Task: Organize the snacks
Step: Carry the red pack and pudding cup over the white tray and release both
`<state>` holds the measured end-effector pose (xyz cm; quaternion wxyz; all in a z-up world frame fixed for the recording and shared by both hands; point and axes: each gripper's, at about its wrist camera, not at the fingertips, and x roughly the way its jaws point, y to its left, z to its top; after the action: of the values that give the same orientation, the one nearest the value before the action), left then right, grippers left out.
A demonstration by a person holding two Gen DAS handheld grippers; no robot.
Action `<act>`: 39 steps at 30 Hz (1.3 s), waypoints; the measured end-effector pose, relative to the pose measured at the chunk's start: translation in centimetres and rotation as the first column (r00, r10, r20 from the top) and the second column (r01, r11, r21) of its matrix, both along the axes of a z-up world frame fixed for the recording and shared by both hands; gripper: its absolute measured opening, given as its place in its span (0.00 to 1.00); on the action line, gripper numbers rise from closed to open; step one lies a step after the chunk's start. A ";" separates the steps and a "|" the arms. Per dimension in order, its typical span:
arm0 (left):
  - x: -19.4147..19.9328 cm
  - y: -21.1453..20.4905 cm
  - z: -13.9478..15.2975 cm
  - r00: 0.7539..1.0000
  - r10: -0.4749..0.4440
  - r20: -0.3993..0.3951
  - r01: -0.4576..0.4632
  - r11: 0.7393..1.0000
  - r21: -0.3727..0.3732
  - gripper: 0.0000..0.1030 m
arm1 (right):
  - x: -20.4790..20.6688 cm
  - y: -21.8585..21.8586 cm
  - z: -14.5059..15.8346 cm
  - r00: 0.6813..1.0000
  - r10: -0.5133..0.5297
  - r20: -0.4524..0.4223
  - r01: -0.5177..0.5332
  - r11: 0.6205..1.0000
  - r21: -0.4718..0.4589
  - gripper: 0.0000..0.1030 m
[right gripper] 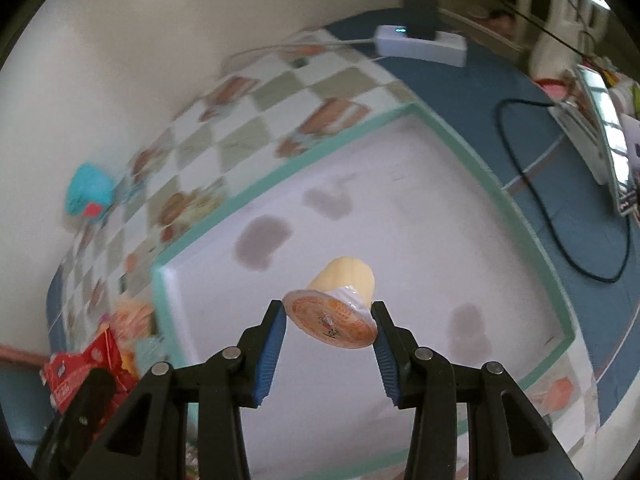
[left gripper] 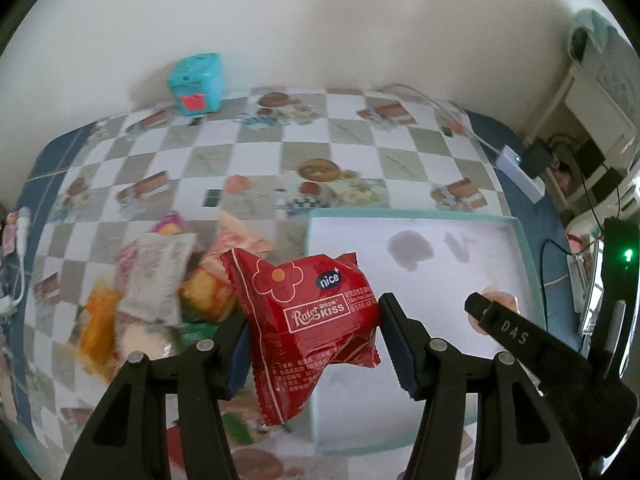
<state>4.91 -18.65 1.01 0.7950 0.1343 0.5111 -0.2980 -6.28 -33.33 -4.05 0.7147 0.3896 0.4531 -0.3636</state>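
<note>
1. Checkered cloth [left gripper: 256, 152] printed with cakes covers the table under a plain pale wall; a shallow white tray with a teal rim [left gripper: 524, 248] lies on its right part, and a loose pile of snacks [left gripper: 160, 280] lies just to the left of it.
2. Both hands carry a snack, so the step in hand looks like the transfer from pile to tray.
3. Left gripper [left gripper: 312, 320] is clamped on a red Rater Kiss packet [left gripper: 316, 320], which hangs over the tray's left edge, part over the tray and part over the pile.
4. That packet's long axis runs up and down in the left wrist view, its crimped ends at the far and near sides, the printed face turned to the camera.
5. Right gripper [right gripper: 330, 320] is clamped on a jelly cup [right gripper: 340, 304], held by the rim of its lid above the tray's bare white floor.
6. Its axis is tilted: the orange lid faces the camera, the pale yellow body points away and down toward the tray.
7. Next, by judgement, each snack needs lowering onto bare floor well apart, then release; the cup may roll if set on its side.
</note>
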 end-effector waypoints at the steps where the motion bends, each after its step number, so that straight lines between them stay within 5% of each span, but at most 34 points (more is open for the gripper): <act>1: -0.1 -0.6 -0.4 1.000 -0.012 0.001 0.012 1.000 0.003 0.59 | -0.2 -0.4 -0.1 1.000 -0.013 -0.005 0.013 1.000 -0.005 0.45; 28: 0.3 -7.5 -6.5 0.992 -0.095 -0.081 0.097 0.995 0.017 0.59 | -1.5 -5.6 -3.2 0.994 -0.097 -0.043 0.096 0.995 -0.014 0.45; 39: 0.6 -7.2 -7.0 0.992 -0.080 -0.099 0.083 0.996 0.021 0.71 | -1.5 -5.6 -3.3 0.995 -0.087 -0.054 0.087 0.996 -0.014 0.46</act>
<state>5.56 -25.88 -5.95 0.7544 0.1500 0.5472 -0.3300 -7.74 -38.95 -7.35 0.6879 0.3946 0.4528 -0.4076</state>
